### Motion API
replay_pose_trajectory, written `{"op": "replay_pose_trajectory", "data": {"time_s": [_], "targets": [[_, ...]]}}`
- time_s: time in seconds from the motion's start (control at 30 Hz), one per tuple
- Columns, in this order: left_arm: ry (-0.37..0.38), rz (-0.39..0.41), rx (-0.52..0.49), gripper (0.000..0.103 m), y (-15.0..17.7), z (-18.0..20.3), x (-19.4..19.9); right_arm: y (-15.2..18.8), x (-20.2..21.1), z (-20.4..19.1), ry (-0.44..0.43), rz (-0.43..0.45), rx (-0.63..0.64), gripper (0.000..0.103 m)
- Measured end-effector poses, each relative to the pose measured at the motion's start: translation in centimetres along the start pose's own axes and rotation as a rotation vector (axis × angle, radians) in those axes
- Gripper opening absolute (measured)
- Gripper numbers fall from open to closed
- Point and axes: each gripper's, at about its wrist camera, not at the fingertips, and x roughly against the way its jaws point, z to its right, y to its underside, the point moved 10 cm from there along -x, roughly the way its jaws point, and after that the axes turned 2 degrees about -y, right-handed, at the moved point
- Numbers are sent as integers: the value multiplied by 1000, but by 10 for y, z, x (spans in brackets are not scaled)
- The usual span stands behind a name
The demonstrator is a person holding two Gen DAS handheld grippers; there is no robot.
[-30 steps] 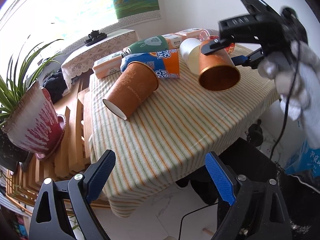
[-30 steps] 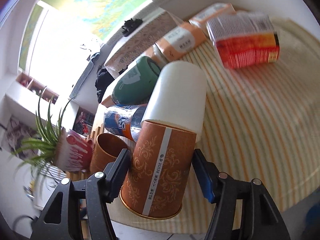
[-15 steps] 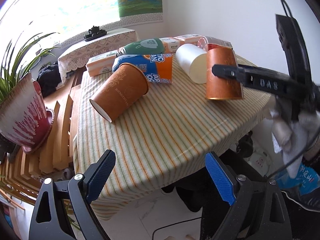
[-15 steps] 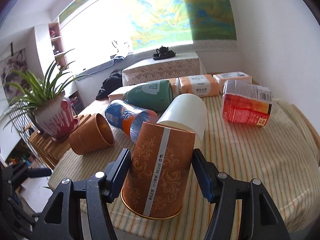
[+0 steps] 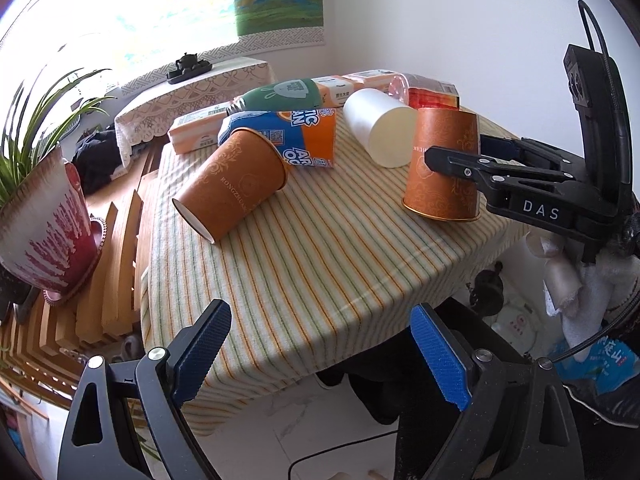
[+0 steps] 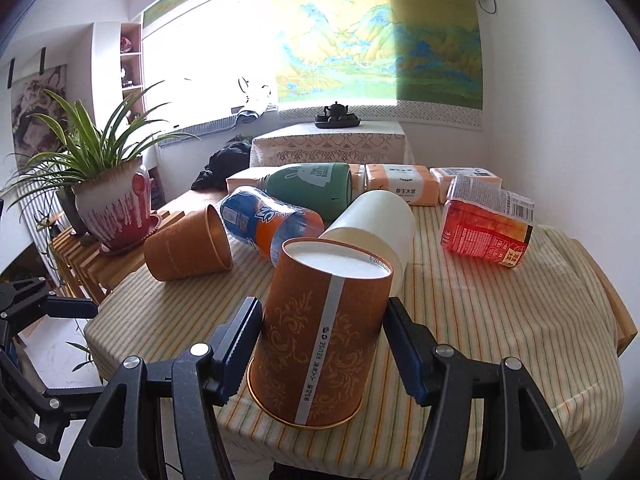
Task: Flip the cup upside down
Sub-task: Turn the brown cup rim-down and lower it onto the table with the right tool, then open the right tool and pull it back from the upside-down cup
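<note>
My right gripper (image 6: 320, 332) is shut on an orange patterned paper cup (image 6: 320, 344). The cup is upside down, its white base up and its gold rim on the striped tablecloth (image 6: 500, 360) near the table's front edge. In the left wrist view the same cup (image 5: 442, 164) stands mouth down at the table's right side, with the right gripper (image 5: 452, 160) around it. A second orange cup (image 5: 232, 188) lies on its side at the left. My left gripper (image 5: 320, 356) is open and empty, off the table's near edge.
A white cup (image 5: 380, 130) lies on its side behind the held cup. A blue-orange packet (image 5: 296, 136), a green bottle (image 5: 280, 94), tissue packs (image 6: 400, 188) and a red packet (image 6: 488, 232) crowd the back. A potted plant (image 5: 36, 208) stands on a wooden rack at the left.
The right gripper has turned the orange cup from mouth facing out to mouth down and lowered it onto the tablecloth. The left gripper stayed open and drew slightly back.
</note>
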Motion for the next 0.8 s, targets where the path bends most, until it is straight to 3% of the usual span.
{"op": "replay_pose_trajectory", "data": {"time_s": [0.2, 0.57, 0.8], "targets": [[1, -4, 4, 93, 1, 2, -2, -1, 4, 7, 73, 45, 46, 58], [16, 0, 12, 93, 2, 10, -2, 11, 6, 1, 36, 25, 62, 60], [10, 19, 17, 93, 0, 19, 4, 12, 20, 1, 19, 44, 48, 70]]}}
